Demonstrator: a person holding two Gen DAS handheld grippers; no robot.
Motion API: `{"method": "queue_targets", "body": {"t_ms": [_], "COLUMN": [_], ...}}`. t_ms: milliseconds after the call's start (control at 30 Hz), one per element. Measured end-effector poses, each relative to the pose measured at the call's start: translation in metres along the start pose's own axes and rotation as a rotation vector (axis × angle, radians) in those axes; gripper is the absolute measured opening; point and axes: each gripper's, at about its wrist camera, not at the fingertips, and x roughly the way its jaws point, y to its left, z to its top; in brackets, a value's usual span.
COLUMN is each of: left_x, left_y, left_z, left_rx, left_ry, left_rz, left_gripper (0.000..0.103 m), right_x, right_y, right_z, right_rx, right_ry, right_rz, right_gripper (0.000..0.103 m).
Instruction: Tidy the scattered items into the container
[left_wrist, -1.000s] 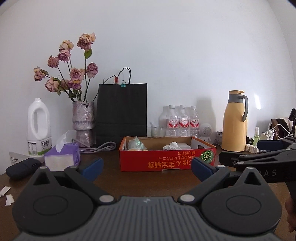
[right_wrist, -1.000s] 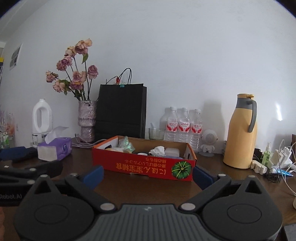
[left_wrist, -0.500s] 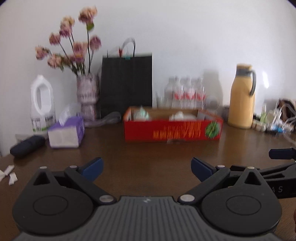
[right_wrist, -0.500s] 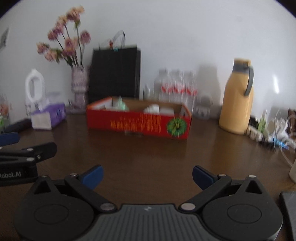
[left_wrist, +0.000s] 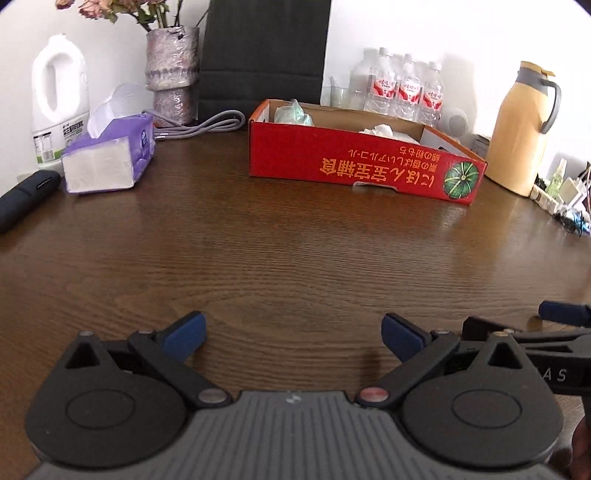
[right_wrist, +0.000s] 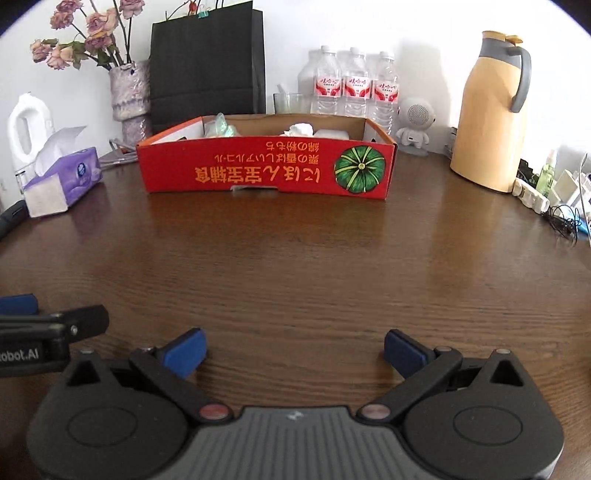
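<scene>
A red cardboard box (left_wrist: 365, 168) (right_wrist: 266, 168) with a pumpkin print stands at the back of the brown table. It holds a greenish packet (left_wrist: 291, 112) (right_wrist: 219, 127), crumpled white tissue (left_wrist: 376, 130) (right_wrist: 301, 129) and a white item (right_wrist: 330, 133). My left gripper (left_wrist: 293, 334) is open and empty, low over the table's near part. My right gripper (right_wrist: 294, 349) is open and empty beside it; its side shows at the right of the left wrist view (left_wrist: 524, 332).
A purple tissue pack (left_wrist: 110, 155) (right_wrist: 62, 181), white jug (left_wrist: 59, 92), dark case (left_wrist: 26, 195), flower vase (left_wrist: 171, 70), black paper bag (right_wrist: 207, 62), water bottles (right_wrist: 351, 86), small white speaker (right_wrist: 415, 123), yellow thermos (right_wrist: 491, 122) and chargers with cables (right_wrist: 554, 192) ring the table (right_wrist: 295, 266).
Both grippers have pitched downward and lowered toward the table; the box and wall items now sit higher in both views. Both stay open and empty.
</scene>
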Motion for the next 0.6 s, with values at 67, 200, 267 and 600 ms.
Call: {"method": "queue_targets", "body": {"t_ms": [67, 200, 267, 600], "left_x": [0.0014, 0.0043, 0.0055, 0.007], "left_y": [-0.0023, -0.0052, -0.0066, -0.0063], "left_z": [0.0008, 0.0022, 0.0025, 0.0037], "left_rx": [0.021, 0.039, 0.045, 0.062], "left_ry": [0.005, 0.008, 0.009, 0.017], "left_rz": [0.002, 0.007, 0.012, 0.016], "left_gripper": [0.103, 0.103, 0.103, 0.103], "right_x": [0.002, 0.0039, 0.0044, 0.0071], "right_y": [-0.0028, -0.005, -0.0047, -0.0041], "right_z": [0.0005, 0.0017, 0.0021, 0.0038], "right_rx": [0.009, 0.013, 0.012, 0.02], "right_ry": [0.001, 0.002, 0.003, 0.002], "right_rz": [0.005, 0.006, 0.008, -0.001], "right_gripper": [0.103, 0.103, 0.103, 0.103]}}
